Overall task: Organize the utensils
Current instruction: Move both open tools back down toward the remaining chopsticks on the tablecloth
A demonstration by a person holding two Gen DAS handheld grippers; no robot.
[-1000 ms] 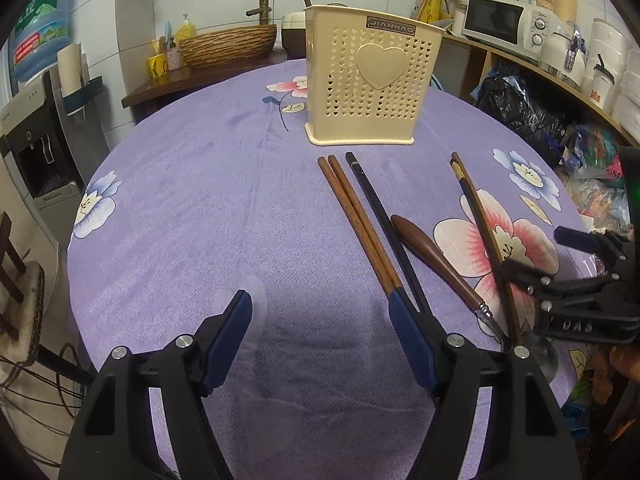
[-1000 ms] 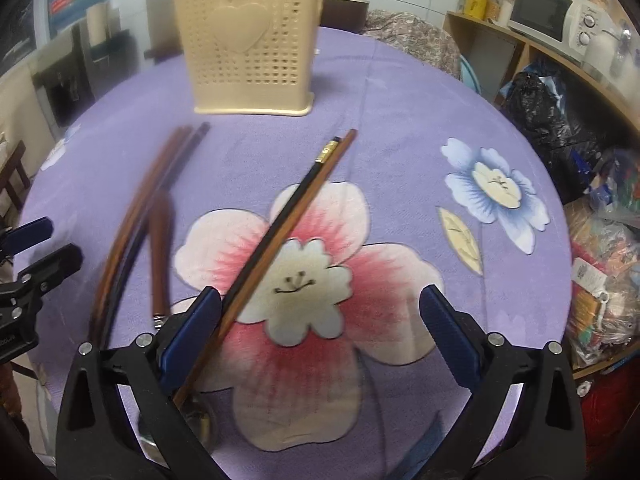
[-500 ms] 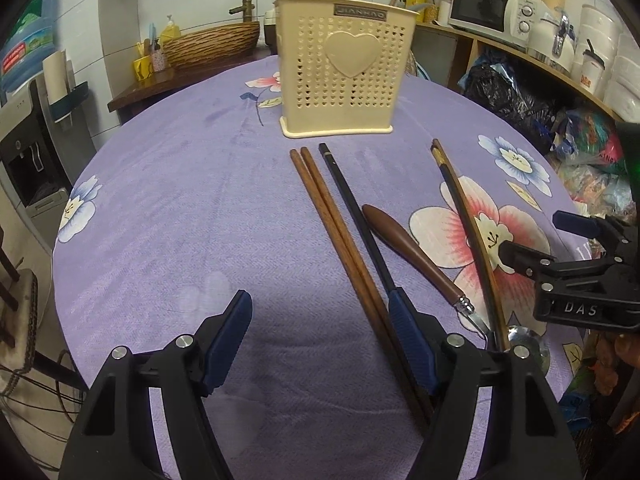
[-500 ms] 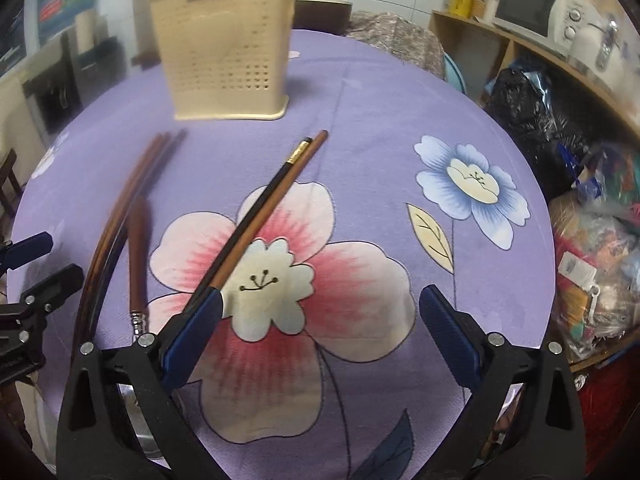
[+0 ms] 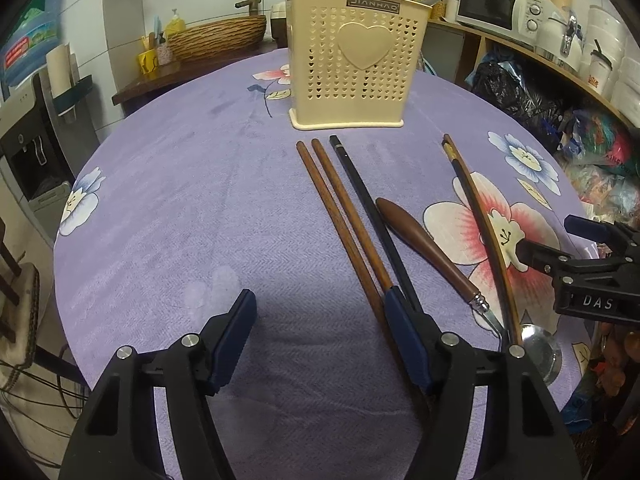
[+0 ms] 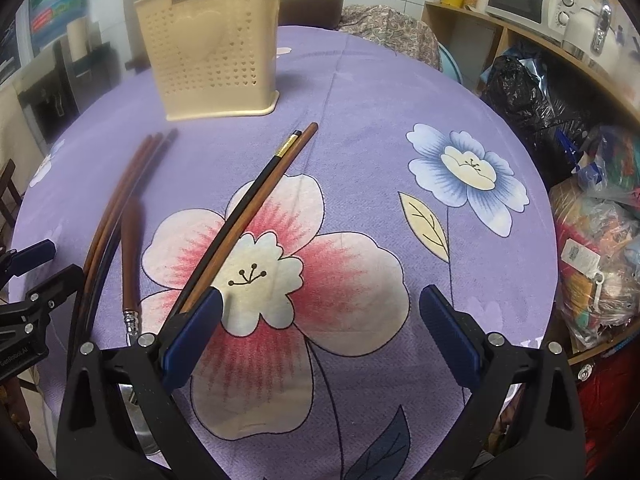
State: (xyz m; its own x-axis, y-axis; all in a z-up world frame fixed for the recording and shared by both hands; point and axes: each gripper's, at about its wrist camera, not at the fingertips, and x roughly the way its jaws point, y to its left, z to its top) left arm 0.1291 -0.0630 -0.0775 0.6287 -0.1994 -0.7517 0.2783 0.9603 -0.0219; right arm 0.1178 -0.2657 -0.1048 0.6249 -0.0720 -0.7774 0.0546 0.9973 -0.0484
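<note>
i'm looking down both grippers at a round table w/ a purple floral cloth point(image 5: 168, 208). far side, centre: a cream perforated utensil holder point(image 5: 356, 68) w/ a heart on its front, standing upright. in front of it, utensils lie flat on the cloth, all pointing roughly toward the holder. left to right in the left wrist view: two brown wooden chopsticks point(image 5: 340, 220) side by side, touching; a black chopstick point(image 5: 372, 216) just beside them; a spoon w/ a brown handle point(image 5: 424, 248), its metal bowl near the table edge; then a black and a brown chopstick paired point(image 6: 240, 220) across a big pink flower print.

left gripper point(image 5: 320, 328): jaws apart, nothing between the pads, only bare cloth. its right finger sits over the near ends of the brown chopsticks; can't tell if it touches them. right gripper point(image 6: 320, 320): jaws wide apart, nothing gripped, hovering over the pink flower; the paired chopsticks' near ends pass under its left finger.
</note>
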